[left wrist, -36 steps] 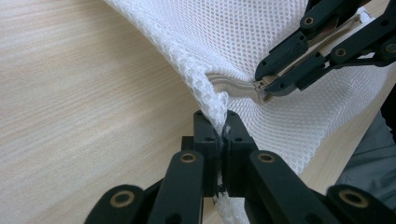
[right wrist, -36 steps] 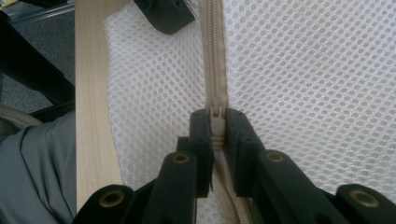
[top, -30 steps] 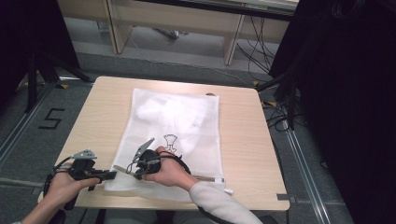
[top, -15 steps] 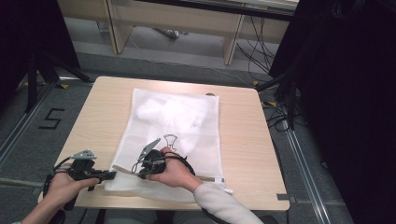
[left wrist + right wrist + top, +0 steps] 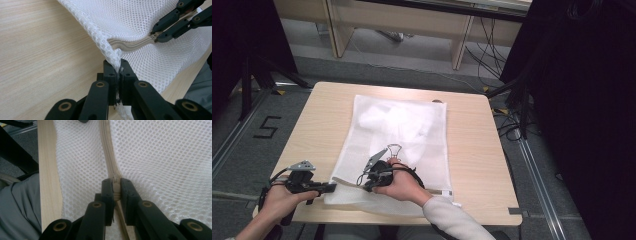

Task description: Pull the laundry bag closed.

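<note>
Both hand-held grippers clamped on mesh bag (image 5: 412,130) (right one at zipper (image 5: 110,157))

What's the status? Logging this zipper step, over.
Left gripper shut on mesh bag corner. Right gripper shut on zipper pull. Nothing in the way.

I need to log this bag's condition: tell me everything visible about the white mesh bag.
The mesh bag is white honeycomb netting, lying flat on the wooden table, with white contents showing faintly inside. A beige zipper runs along its near end. The left gripper pinches its corner edge; the right gripper is shut on the zipper.
</note>
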Demonstrator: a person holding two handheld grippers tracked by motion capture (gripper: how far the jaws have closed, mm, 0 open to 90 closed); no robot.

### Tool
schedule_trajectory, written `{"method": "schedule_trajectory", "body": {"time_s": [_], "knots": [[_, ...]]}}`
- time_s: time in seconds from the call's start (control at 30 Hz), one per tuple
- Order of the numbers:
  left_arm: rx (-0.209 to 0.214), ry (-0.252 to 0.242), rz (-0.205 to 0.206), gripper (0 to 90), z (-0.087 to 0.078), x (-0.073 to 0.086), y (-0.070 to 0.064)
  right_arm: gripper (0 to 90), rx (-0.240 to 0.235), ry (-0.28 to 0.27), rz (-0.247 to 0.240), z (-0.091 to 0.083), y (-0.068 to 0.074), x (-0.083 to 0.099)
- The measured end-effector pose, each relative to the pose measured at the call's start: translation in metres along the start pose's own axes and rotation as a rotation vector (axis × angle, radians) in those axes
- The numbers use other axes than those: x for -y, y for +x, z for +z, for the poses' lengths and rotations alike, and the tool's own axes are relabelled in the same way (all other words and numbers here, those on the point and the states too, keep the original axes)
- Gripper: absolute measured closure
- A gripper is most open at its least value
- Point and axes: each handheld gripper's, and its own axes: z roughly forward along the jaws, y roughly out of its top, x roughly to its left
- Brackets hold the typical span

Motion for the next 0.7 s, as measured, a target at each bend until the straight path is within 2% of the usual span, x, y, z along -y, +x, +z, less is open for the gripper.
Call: {"method": "schedule_trajectory", "body": {"time_s": [0.13, 0.17, 0.23, 0.33, 0.37, 0.57, 0.7], "knots": [[0.010, 0.006, 0.003, 85.7, 0.0003, -0.0003, 0.0000, 82.6, -0.013, -0.010, 0.005, -0.0019, -0.0003, 0.0014], [0.011, 0.005, 0.003, 85.7, 0.0006, -0.0003, -0.0002, 82.7, -0.003, -0.006, 0.004, -0.0024, -0.0006, 0.0018], [0.014, 0.007, 0.003, 85.7, 0.0006, -0.0003, -0.0001, 82.7, -0.006, -0.010, -0.011, -0.0031, -0.0012, 0.0019], [0.008, 0.005, 0.005, 85.8, 0.0005, -0.0002, 0.0002, 82.7, -0.003, -0.004, 0.004, -0.0047, -0.0018, 0.0031], [0.008, 0.006, 0.005, 85.8, 0.0006, -0.0001, 0.0003, 82.7, -0.014, -0.004, 0.018, -0.0051, -0.0016, 0.0039], [0.008, 0.007, 0.005, 85.7, 0.0007, -0.0002, 0.0004, 82.6, -0.001, -0.003, 0.009, -0.0077, -0.0039, 0.0081], [0.006, 0.009, 0.006, 85.8, 0.0007, -0.0001, 0.0004, 82.6, -0.004, -0.001, 0.028, -0.0101, -0.0037, 0.0087]]}}
